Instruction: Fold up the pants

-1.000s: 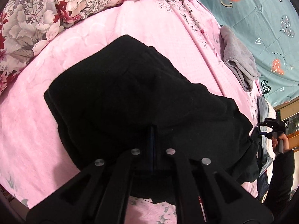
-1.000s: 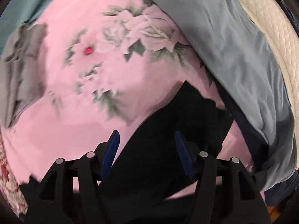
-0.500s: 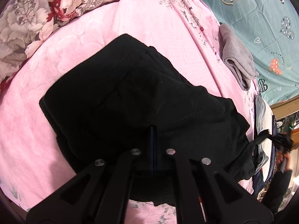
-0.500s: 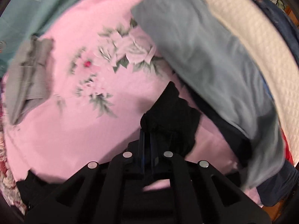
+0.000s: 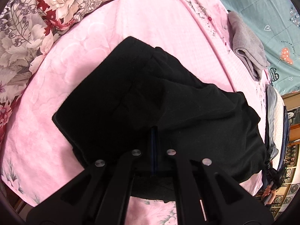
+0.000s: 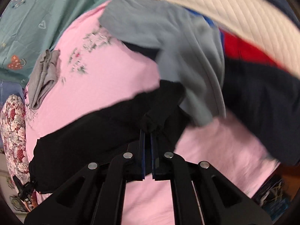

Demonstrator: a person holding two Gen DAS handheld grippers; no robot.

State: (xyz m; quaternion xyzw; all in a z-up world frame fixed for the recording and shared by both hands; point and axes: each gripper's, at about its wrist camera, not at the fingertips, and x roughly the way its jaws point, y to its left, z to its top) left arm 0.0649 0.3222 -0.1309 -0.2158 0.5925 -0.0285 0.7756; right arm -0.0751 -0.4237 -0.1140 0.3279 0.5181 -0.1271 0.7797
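Black pants [image 5: 153, 97] lie spread over a pink bedsheet [image 5: 78, 48]. My left gripper [image 5: 154, 129] is shut, its blue pads pinching the near edge of the black cloth. In the right wrist view the pants [image 6: 97, 131] stretch from the lower left toward the middle, and my right gripper [image 6: 147, 133] is shut on a bunched end of a leg, lifted off the sheet [image 6: 105, 71]. At the far right of the left wrist view, the right gripper [image 5: 271, 172] appears small at the pants' far end, held by a hand.
A folded grey garment [image 5: 245, 43] lies on the sheet near a teal quilt [image 5: 266, 9]. A floral pillow [image 5: 37, 15] sits at the left. In the right wrist view a blue-grey garment [image 6: 180, 52], a dark navy one [image 6: 262, 97], red cloth [image 6: 241, 50] and a white quilted mattress [image 6: 234, 9] crowd the right side.
My right gripper closed on the pant leg end and carried it sideways across the bed, stretching the pants out. The left gripper stayed shut on the near edge, barely shifting.
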